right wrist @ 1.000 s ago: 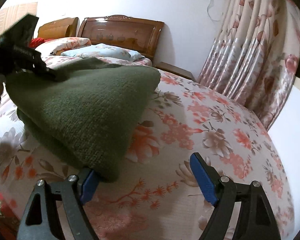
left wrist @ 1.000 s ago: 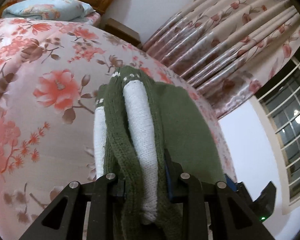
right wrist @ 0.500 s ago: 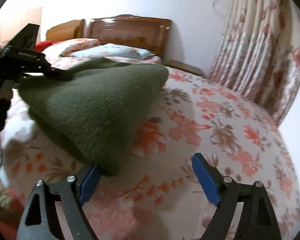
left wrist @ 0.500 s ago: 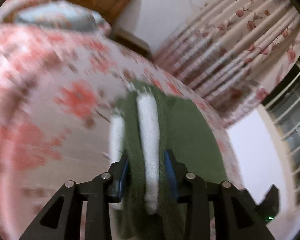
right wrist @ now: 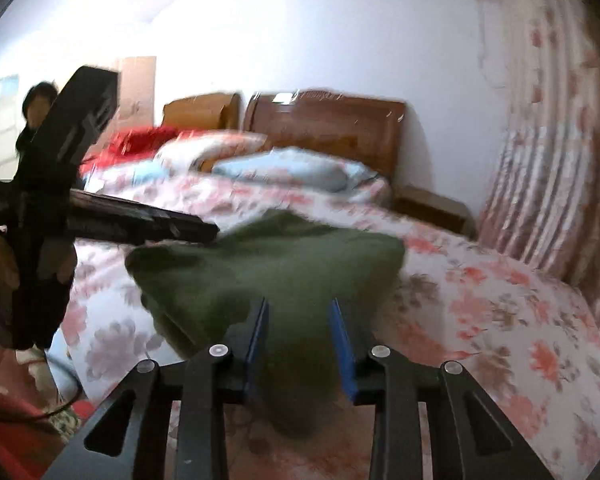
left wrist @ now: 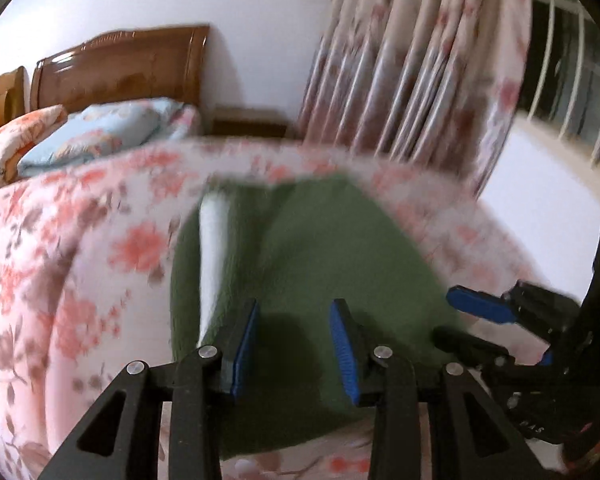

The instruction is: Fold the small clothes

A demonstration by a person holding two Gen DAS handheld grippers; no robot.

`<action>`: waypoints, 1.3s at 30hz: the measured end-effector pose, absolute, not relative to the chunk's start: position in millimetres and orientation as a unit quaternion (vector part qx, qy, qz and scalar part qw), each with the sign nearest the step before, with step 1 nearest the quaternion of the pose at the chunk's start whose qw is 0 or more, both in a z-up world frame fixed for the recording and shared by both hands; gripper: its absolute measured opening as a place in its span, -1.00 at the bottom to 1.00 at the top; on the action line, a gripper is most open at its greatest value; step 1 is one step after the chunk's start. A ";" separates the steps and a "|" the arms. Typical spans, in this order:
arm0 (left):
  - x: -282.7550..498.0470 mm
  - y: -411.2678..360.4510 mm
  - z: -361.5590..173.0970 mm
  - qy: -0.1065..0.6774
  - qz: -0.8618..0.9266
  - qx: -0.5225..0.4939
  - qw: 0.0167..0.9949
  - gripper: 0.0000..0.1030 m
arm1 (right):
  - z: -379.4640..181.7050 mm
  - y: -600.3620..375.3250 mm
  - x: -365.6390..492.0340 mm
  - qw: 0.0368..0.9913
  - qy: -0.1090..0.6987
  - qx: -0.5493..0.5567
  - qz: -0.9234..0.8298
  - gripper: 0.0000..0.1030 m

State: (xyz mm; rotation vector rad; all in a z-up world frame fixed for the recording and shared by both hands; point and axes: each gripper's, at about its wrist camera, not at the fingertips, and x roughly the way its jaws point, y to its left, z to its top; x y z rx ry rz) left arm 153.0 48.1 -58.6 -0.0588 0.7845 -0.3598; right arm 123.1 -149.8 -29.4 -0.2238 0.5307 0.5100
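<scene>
A dark green knitted garment (left wrist: pixel 324 248) with a white stripe (left wrist: pixel 214 248) lies folded on the flowered bedspread (left wrist: pixel 60 264). My left gripper (left wrist: pixel 293 346) hovers over its near part, open, with only the cloth lying below its blue pads. From the right wrist view, the left gripper (right wrist: pixel 204 232) reaches over the garment's (right wrist: pixel 268 272) far left edge. My right gripper (right wrist: pixel 301 342) has its pads closed on the garment's near corner, which hangs a little below them. The left wrist view shows the right gripper (left wrist: pixel 444 314) at the garment's right edge.
Pillows (right wrist: pixel 292 168) and a wooden headboard (right wrist: pixel 328 124) are at the far end of the bed. A flowered curtain (right wrist: pixel 552 160) hangs on the right beside a small wooden nightstand (right wrist: pixel 432 208). A person's hand (right wrist: pixel 0 256) holds the left gripper at the bed's left side.
The left gripper let go of the white-striped fold and pulled back above the garment. The right gripper's jaws went from wide apart to closed on the garment's near corner.
</scene>
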 end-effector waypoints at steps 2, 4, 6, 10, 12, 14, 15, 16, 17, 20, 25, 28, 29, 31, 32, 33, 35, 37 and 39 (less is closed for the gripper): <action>147.1 49.7 -64.9 0.362 -0.184 -0.021 0.913 -0.32 | -51.6 -140.8 131.5 0.916 0.286 -0.128 0.252 -0.60; 146.3 49.8 -63.5 0.366 -0.185 -0.017 0.912 -0.32 | -51.3 -142.1 128.7 0.918 0.280 -0.127 0.251 -0.24; 143.7 49.8 -60.2 0.364 -0.182 -0.018 0.913 -0.32 | -41.4 -141.4 129.1 0.918 0.290 -0.130 0.238 -0.04; 136.5 48.3 -63.8 0.355 -0.176 -0.014 0.918 -0.32 | -27.5 -139.7 116.2 0.926 0.250 -0.139 0.247 1.00; 133.5 48.3 -63.8 0.350 -0.179 -0.011 0.919 -0.32 | -39.5 -134.9 120.1 0.916 0.272 -0.151 0.252 1.00; 133.2 48.8 -63.9 0.349 -0.181 -0.011 0.920 -0.32 | -56.6 -131.5 122.9 0.915 0.273 -0.178 0.237 1.00; 133.4 49.0 -64.1 0.348 -0.181 -0.011 0.920 -0.32 | -56.8 -134.0 122.2 0.916 0.273 -0.174 0.238 1.00; 133.9 50.1 -64.3 0.348 -0.181 -0.012 0.920 -0.32 | -53.1 -136.5 125.1 0.915 0.281 -0.161 0.242 1.00; 133.7 49.9 -64.3 0.348 -0.182 -0.013 0.920 -0.32 | -49.5 -138.4 126.8 0.914 0.286 -0.154 0.244 1.00; 133.9 50.3 -64.8 0.347 -0.182 -0.013 0.920 -0.32 | -37.0 -148.9 134.3 0.921 0.281 -0.126 0.238 1.00; 133.5 49.1 -64.4 0.350 -0.179 -0.009 0.919 -0.32 | -33.2 -157.6 157.3 0.927 0.280 -0.095 0.230 1.00; 133.1 48.2 -64.1 0.351 -0.179 -0.008 0.919 -0.32 | -46.4 -159.3 173.1 0.914 0.318 -0.070 0.241 1.00; 133.1 47.7 -64.2 0.350 -0.178 -0.008 0.919 -0.32 | -46.5 -164.6 177.4 0.910 0.332 -0.047 0.243 1.00; 132.8 47.7 -64.2 0.350 -0.176 -0.006 0.920 -0.32 | -44.1 -169.5 181.1 0.909 0.338 -0.033 0.242 1.00; 132.6 47.4 -64.2 0.350 -0.176 -0.005 0.920 -0.32 | -40.6 -169.8 182.3 0.913 0.333 -0.039 0.233 1.00; 132.6 47.3 -64.2 0.350 -0.175 -0.005 0.920 -0.32 | -36.7 -169.0 183.1 0.917 0.326 -0.048 0.223 1.00; 132.7 46.4 -64.0 0.350 -0.174 -0.005 0.920 -0.32 | -26.8 -166.3 189.6 0.925 0.307 -0.057 0.214 1.00; 132.7 45.4 -63.5 0.351 -0.172 -0.003 0.920 -0.32 | -18.7 -162.0 203.2 0.930 0.293 -0.053 0.217 1.00; 132.9 44.3 -63.4 0.352 -0.172 -0.002 0.920 -0.32 | -19.1 -154.2 222.1 0.927 0.299 -0.057 0.221 1.00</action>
